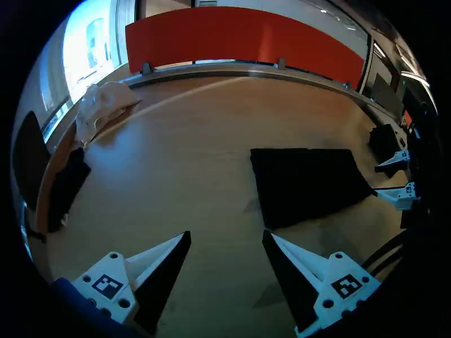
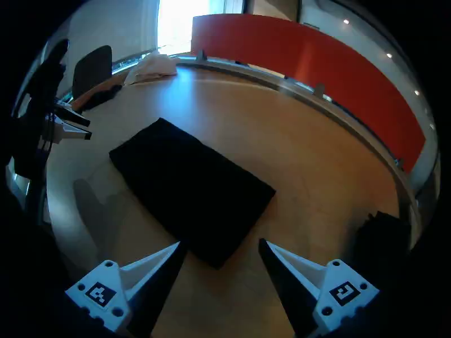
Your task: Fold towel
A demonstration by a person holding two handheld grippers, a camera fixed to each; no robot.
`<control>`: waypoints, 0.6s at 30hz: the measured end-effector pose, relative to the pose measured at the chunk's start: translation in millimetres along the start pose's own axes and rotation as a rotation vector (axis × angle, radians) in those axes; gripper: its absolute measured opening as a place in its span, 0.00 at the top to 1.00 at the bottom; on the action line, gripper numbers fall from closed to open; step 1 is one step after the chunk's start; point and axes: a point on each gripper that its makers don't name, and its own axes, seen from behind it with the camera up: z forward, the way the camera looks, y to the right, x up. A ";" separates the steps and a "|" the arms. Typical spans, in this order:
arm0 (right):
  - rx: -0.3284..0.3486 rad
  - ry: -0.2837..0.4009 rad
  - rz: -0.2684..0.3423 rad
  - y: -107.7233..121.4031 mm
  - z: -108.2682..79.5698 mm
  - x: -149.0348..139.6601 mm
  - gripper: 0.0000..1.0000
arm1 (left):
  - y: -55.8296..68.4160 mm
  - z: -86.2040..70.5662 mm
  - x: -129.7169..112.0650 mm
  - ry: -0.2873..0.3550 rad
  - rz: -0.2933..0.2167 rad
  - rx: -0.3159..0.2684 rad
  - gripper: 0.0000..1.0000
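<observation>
far left of tabletop (image 1: 186, 146): pale cloth heap (image 1: 101, 107), dark cloth (image 1: 67, 186) at edge near it. left gripper (image 1: 225, 233) fingers wide apart, nothing held, over bare wood. black towel (image 1: 307, 183) folded flat, rectangle, right of centre. right gripper (image 2: 219, 242) fingers wide apart, towel's near corner between them in right gripper view, not gripped. red panel (image 1: 237, 36) behind tabletop.

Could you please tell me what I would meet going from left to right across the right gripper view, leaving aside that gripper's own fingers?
left gripper → black towel → dark item, too dim to identify
</observation>
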 end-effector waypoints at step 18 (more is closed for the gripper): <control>0.064 -0.080 -0.032 -4.5 6.9 -25.8 0.22 | -5.6 -11.4 -21.9 -0.034 -0.035 0.008 0.06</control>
